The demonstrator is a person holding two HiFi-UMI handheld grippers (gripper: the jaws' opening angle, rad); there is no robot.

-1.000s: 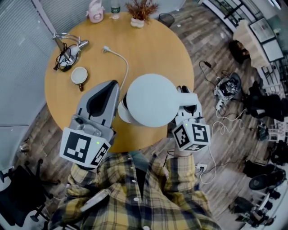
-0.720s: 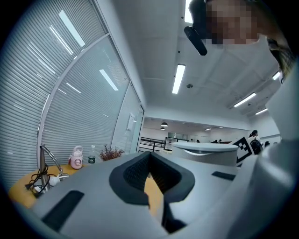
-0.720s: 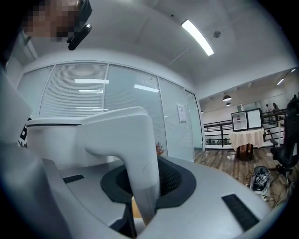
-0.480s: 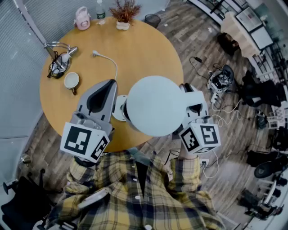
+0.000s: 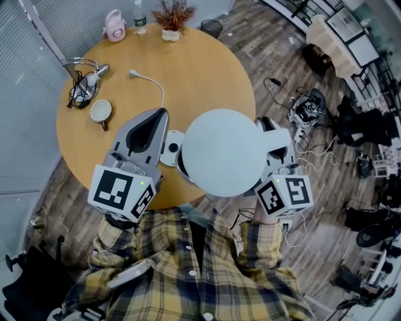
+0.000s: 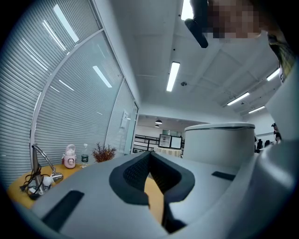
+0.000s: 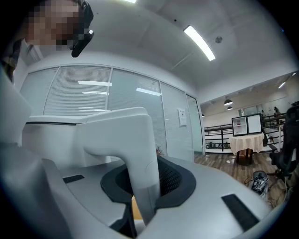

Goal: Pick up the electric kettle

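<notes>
The white electric kettle (image 5: 222,152) hangs above the round wooden table's (image 5: 207,69) near edge, seen from above as a wide round lid. My right gripper (image 5: 264,124) is shut on the kettle's handle (image 7: 135,154), which stands upright between its dark pads. The kettle's round white base (image 5: 170,148) lies on the table just left of it, partly uncovered. My left gripper (image 5: 161,114) is shut with nothing in it, level beside the kettle (image 6: 219,144) and over the base. Its tips (image 6: 150,153) meet in the left gripper view.
A white cord with a plug (image 5: 152,84) runs from the base across the table. A cup (image 5: 100,111) and a metal stand with glasses (image 5: 81,84) sit at the left. A pink bottle (image 5: 114,17), a water bottle (image 5: 139,15) and a plant (image 5: 173,17) line the far edge. Cables and gear (image 5: 307,113) litter the floor at right.
The kettle has come up and toward me with the right gripper, looking larger; its base now shows on the table. The left gripper shifted slightly beside it.
</notes>
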